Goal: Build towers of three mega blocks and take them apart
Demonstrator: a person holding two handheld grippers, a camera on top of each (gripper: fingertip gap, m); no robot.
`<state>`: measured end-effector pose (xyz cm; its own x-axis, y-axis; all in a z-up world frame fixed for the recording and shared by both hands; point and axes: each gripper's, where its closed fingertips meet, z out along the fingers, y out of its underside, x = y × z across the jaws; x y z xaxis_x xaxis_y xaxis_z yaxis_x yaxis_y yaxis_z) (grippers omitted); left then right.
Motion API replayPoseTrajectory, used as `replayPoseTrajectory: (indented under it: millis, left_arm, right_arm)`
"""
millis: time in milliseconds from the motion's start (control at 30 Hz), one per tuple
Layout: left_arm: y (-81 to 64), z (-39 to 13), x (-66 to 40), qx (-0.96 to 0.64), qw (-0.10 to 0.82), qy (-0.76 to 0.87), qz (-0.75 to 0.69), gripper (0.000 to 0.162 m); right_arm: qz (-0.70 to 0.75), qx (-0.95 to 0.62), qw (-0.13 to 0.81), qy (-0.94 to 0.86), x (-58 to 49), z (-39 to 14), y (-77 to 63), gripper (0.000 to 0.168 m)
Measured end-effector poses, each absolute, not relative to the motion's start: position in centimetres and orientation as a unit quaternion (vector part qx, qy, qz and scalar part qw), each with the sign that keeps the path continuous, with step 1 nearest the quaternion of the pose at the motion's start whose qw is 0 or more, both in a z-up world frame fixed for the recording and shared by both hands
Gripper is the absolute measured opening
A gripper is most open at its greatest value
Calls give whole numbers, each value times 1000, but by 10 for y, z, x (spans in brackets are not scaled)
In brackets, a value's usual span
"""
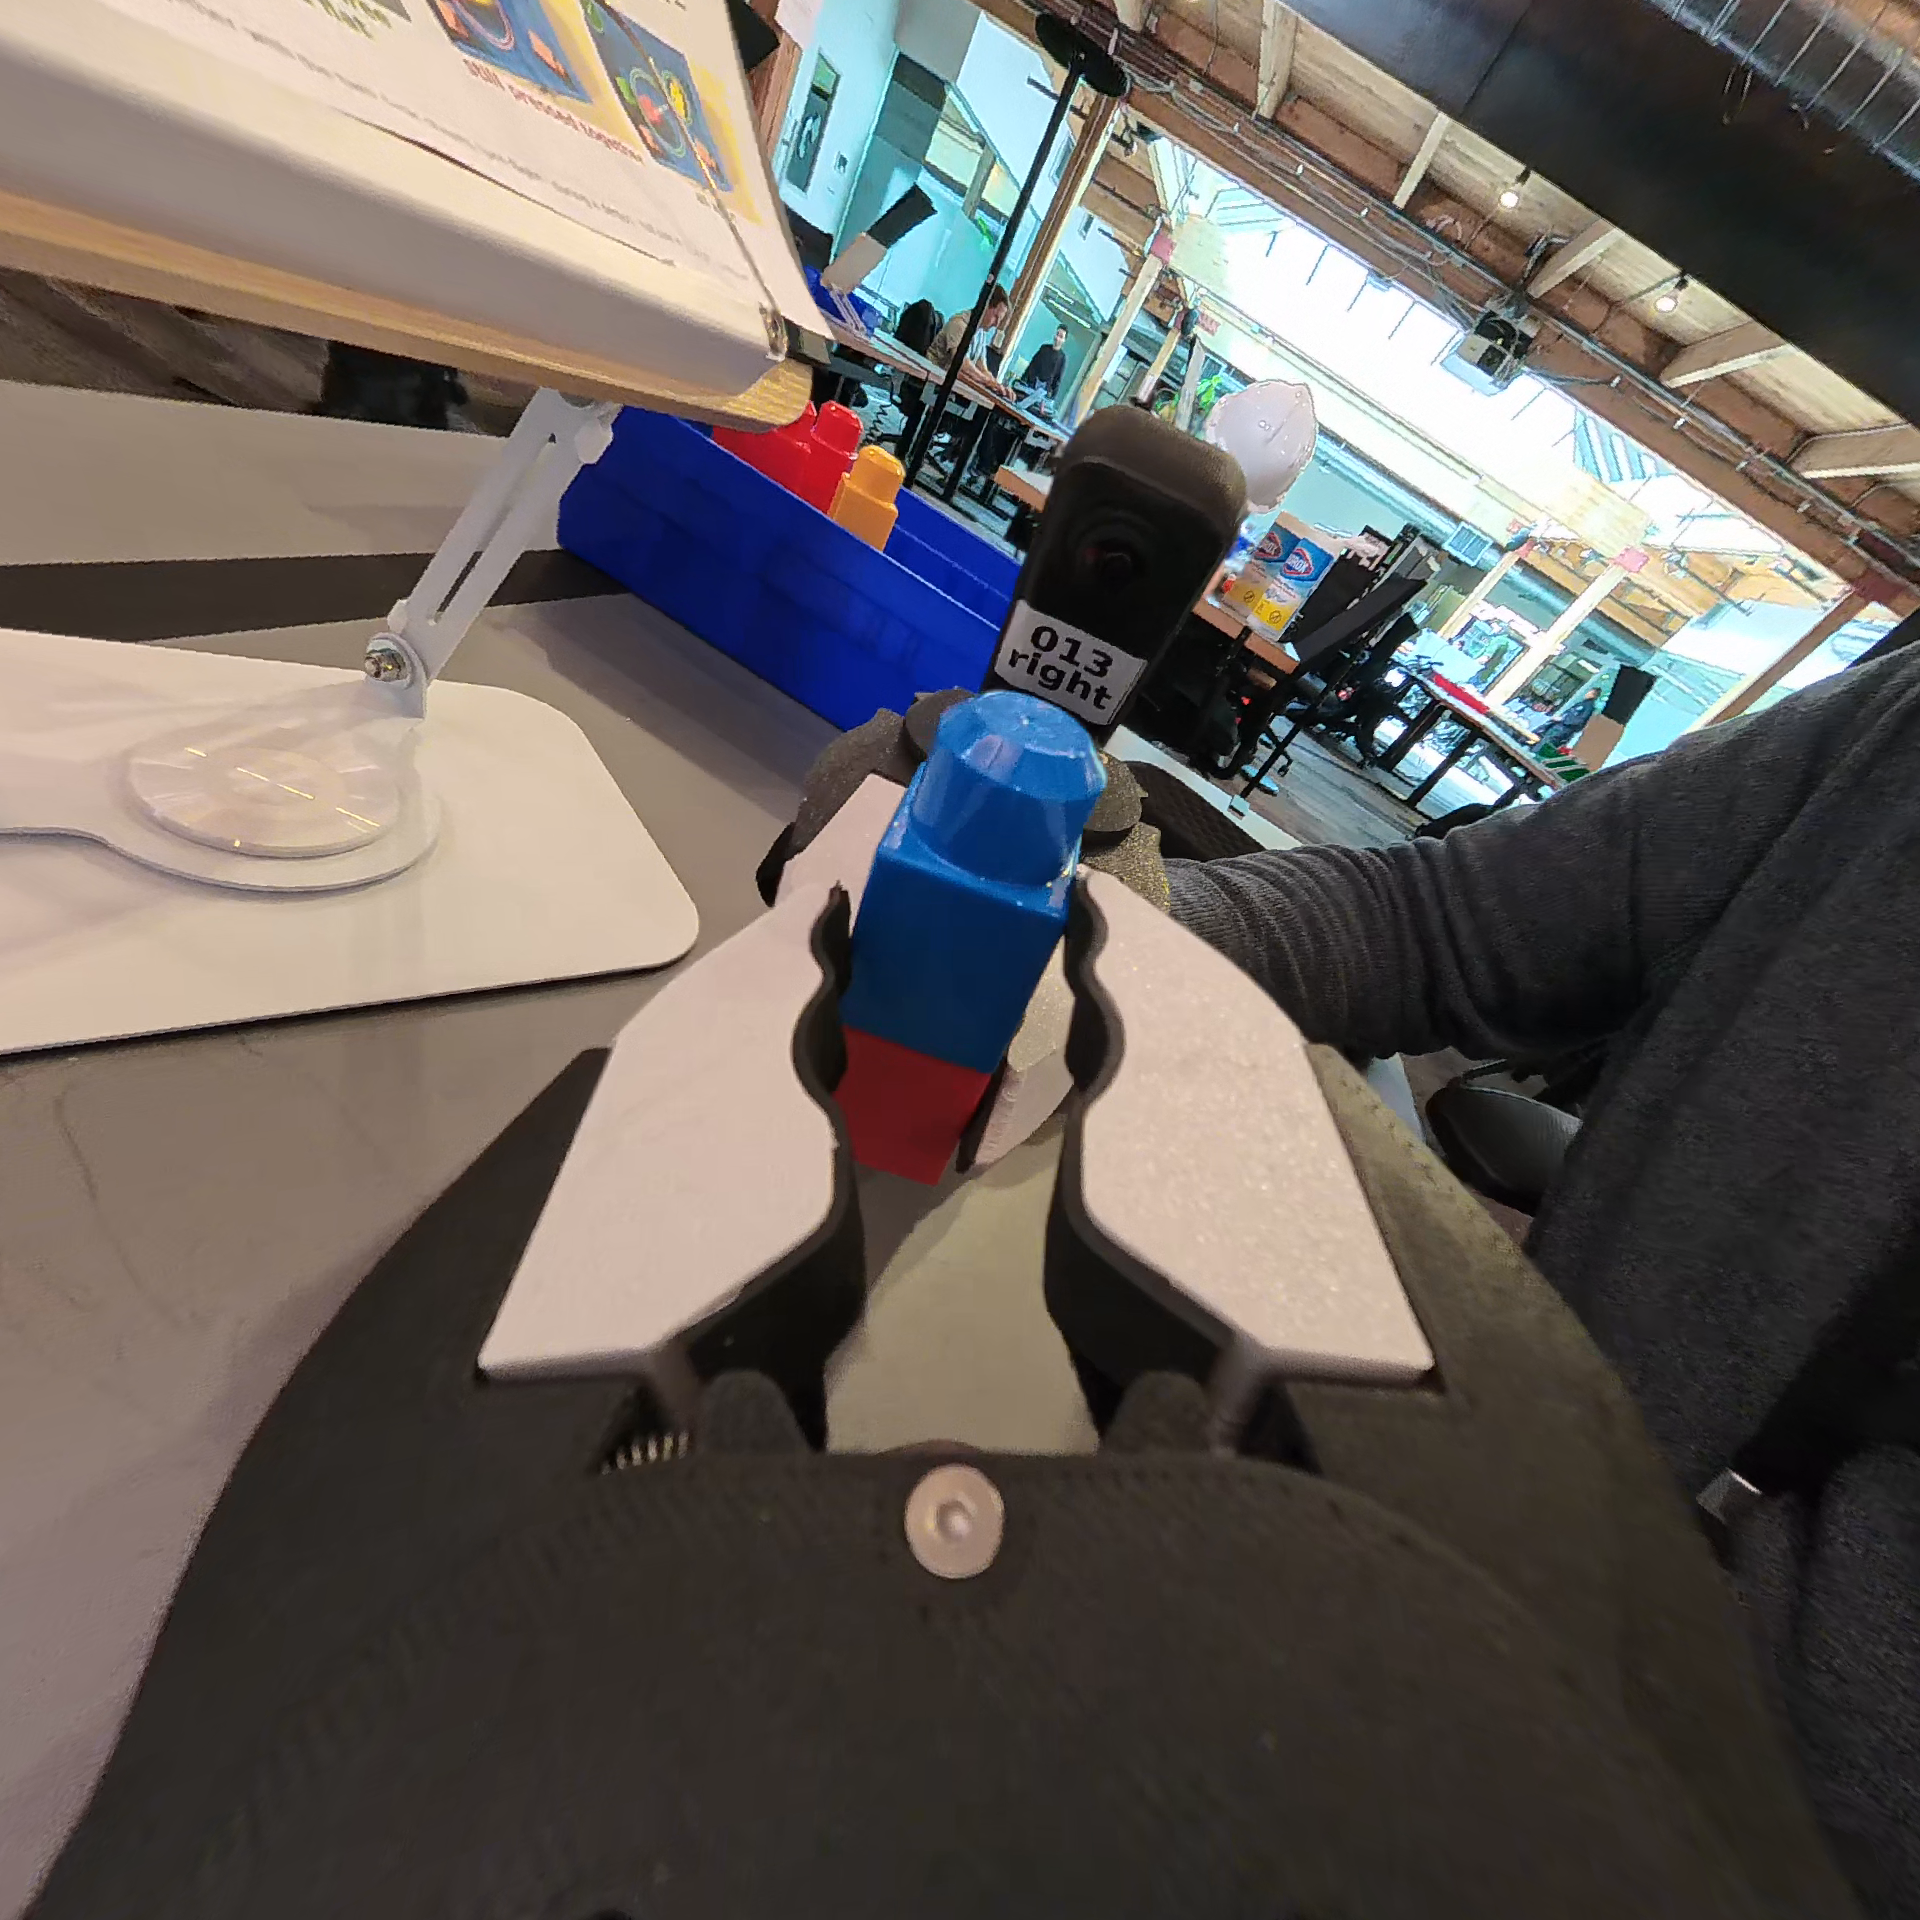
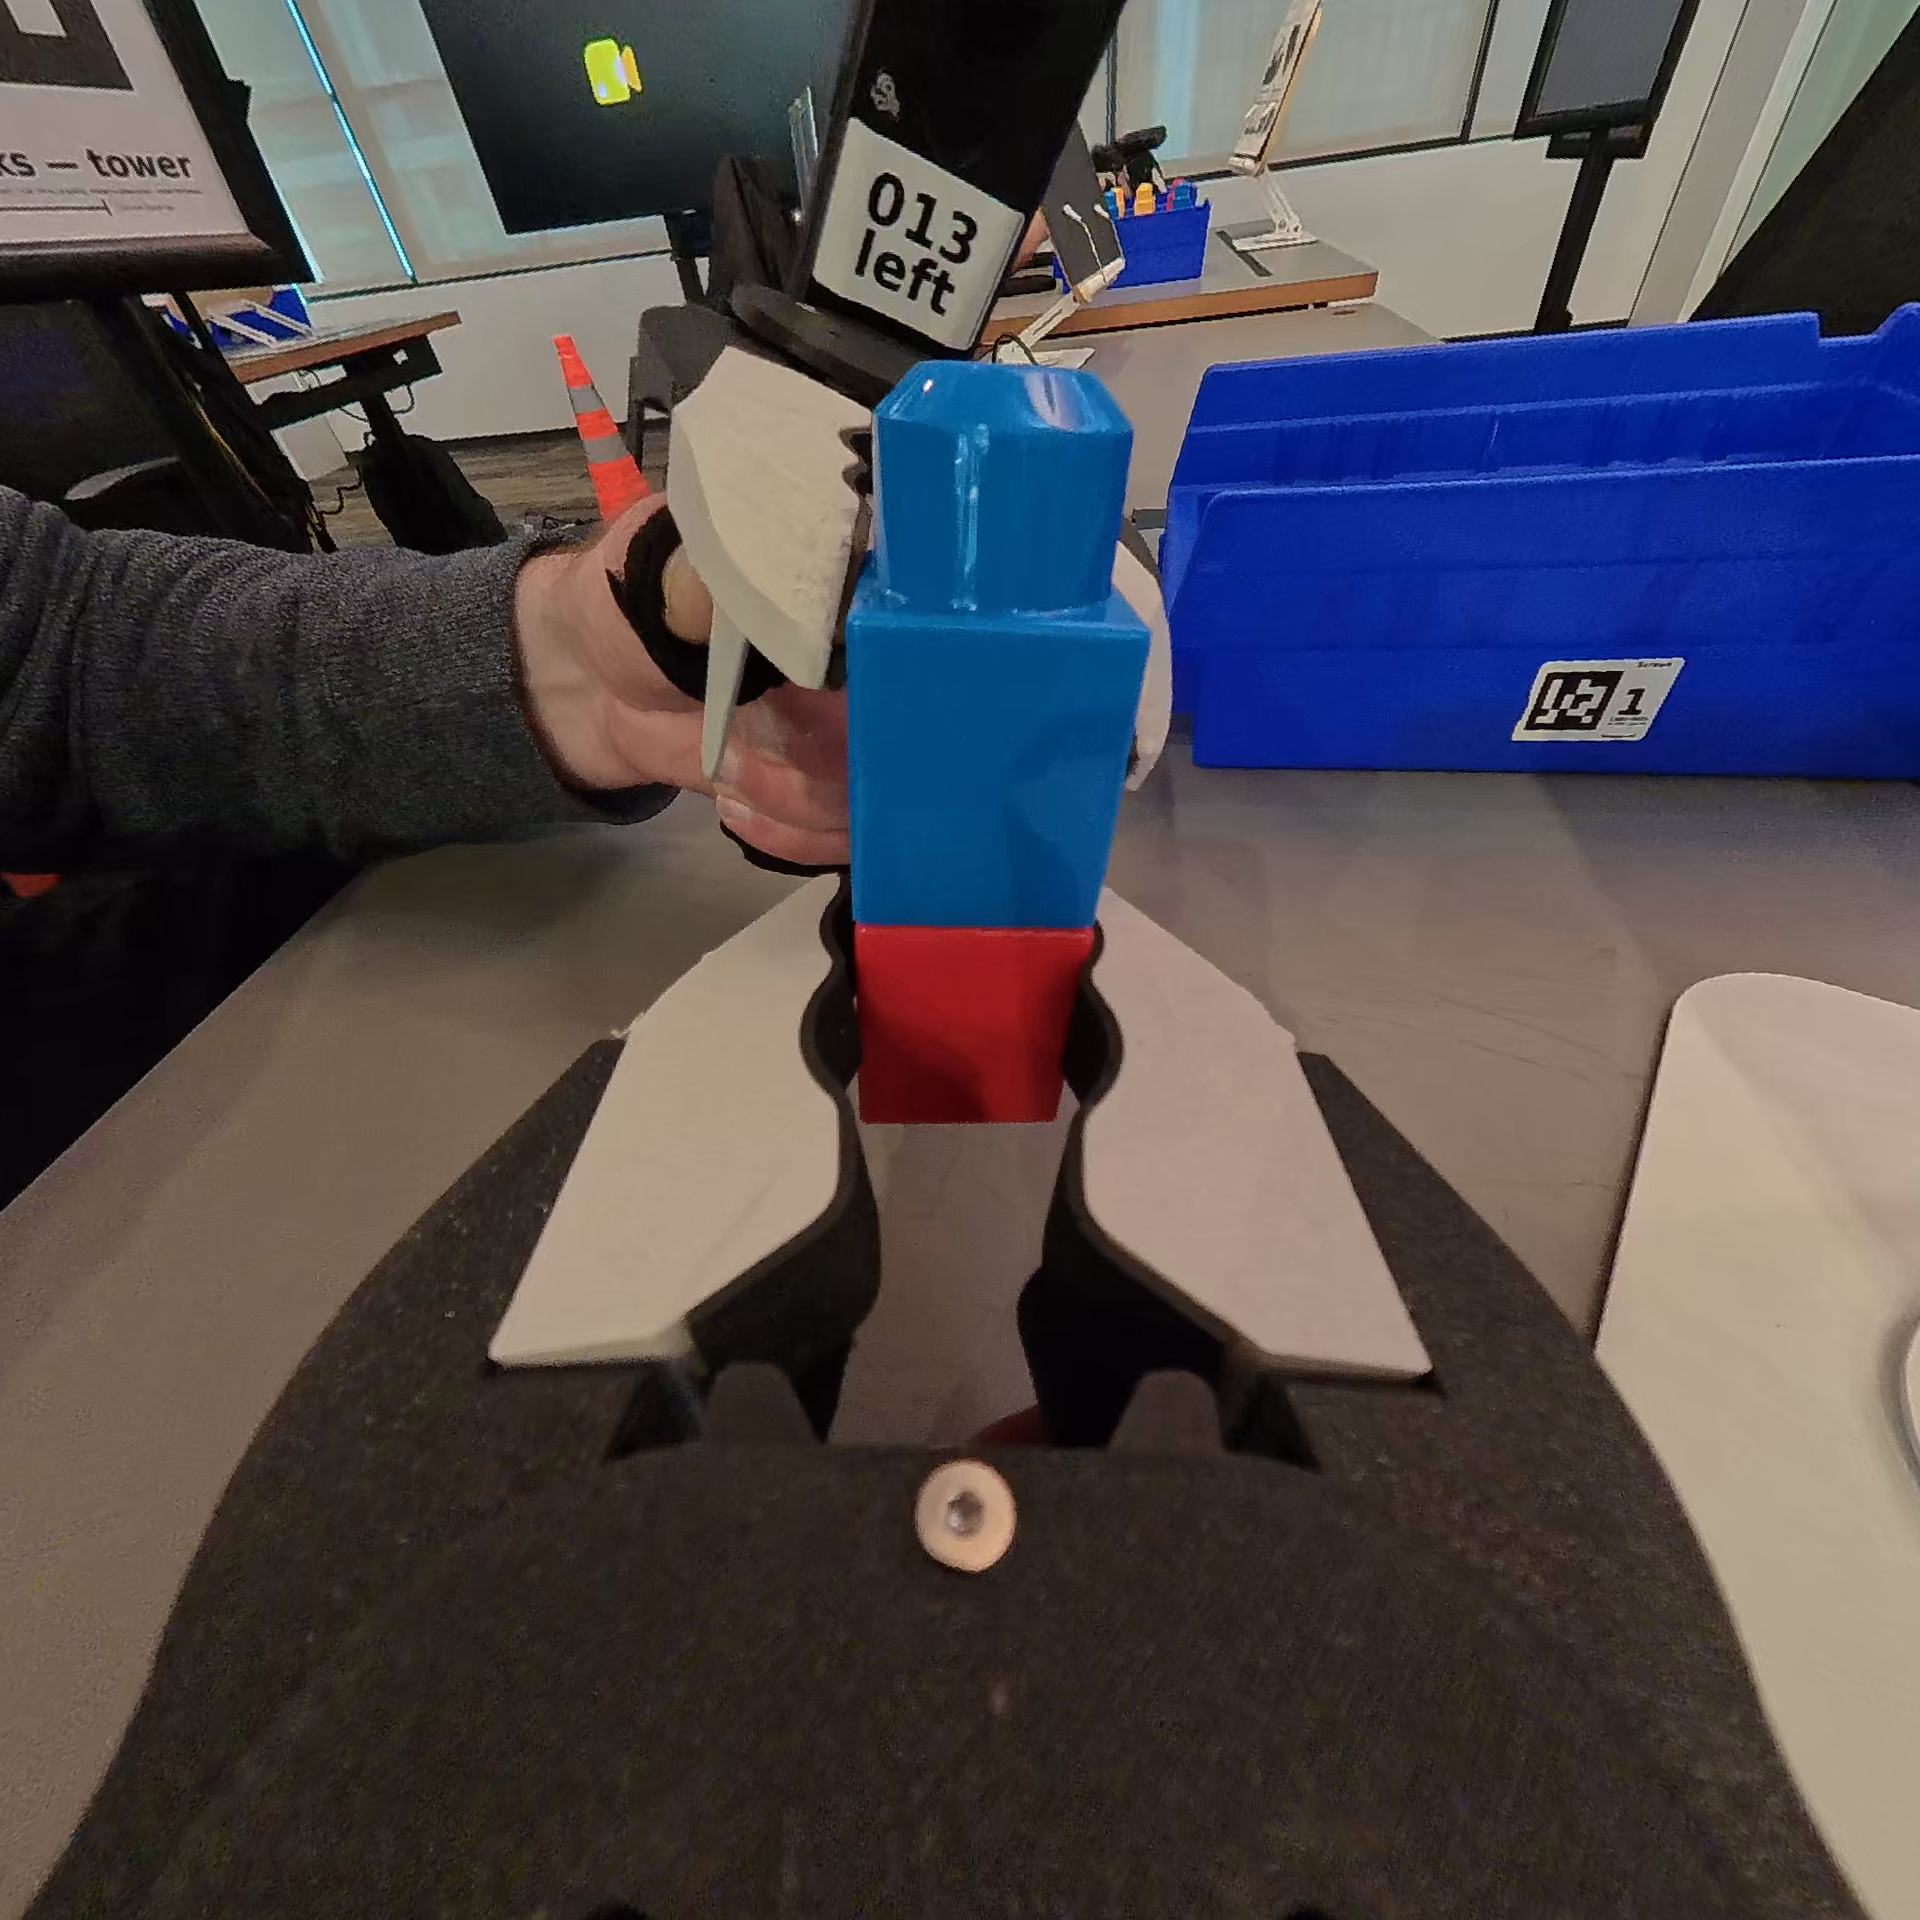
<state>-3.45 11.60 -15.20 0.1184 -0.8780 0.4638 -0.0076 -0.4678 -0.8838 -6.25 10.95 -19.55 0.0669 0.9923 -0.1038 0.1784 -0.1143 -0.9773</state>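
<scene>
**Two-Block Stack Held Between Both Grippers**

**Location of the workpiece.** A blue block (image 2: 997, 665) sits pressed onto a red block (image 2: 961, 1023). The stack stands upright at the centre of both wrist views, above the grey table (image 2: 1403, 935). Whether the red block rests on the table cannot be told. A blue bin (image 2: 1507, 582) stands at 2 o'clock in the right wrist view; in the left wrist view more blocks, red and orange (image 1: 868, 499), show in it at 11 o'clock.

**Handling properties.** The blocks appear to be hollow moulded plastic: light, rigid and glossy, so likely to slip under a weak grip. Take hold on the flat side walls, not on the rounded top stud. The joint is probably a friction fit; pull straight along the stack axis to separate, as twisting may cock the blocks.

**Right gripper** (image 2: 961, 1029). The jaws stand narrowly apart and are closed against opposite side walls of the red block.

**Left gripper** (image 1: 951, 997). The jaws are clamped on the blue block at its side walls, near its upper body. In the right wrist view one finger (image 2: 758, 520) presses the block at 10 o'clock, with the person's hand (image 2: 644, 686) behind it.
</scene>
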Motion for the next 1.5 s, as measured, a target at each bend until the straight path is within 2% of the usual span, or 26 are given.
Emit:
replayPoseTrajectory:
  millis: [167, 267, 567, 700, 867, 1500]
  left_arm:
    - [117, -149, -37, -637, 389, 354, -564, 43]
    - [118, -148, -38, -637, 399, 366, -550, 36]
    - [118, -148, -38, -644, 408, 382, -523, 35]
    - [117, -141, -39, -640, 422, 393, -509, 43]
    - [119, -143, -35, -650, 426, 418, -471, 35]
    - [115, -151, -31, -658, 411, 428, -464, 35]
  right_arm:
    - [475, -580, 437, -497, -62, -193, 109, 36]
    - [478, -581, 436, -494, -61, -193, 110, 36]
    - [478, -579, 437, -495, -61, -193, 109, 36]
    - [480, -580, 436, -494, -61, -192, 110, 36]
    - [477, -579, 435, -499, -62, -193, 109, 36]
    - [496, -564, 431, -501, -61, -189, 104, 36]
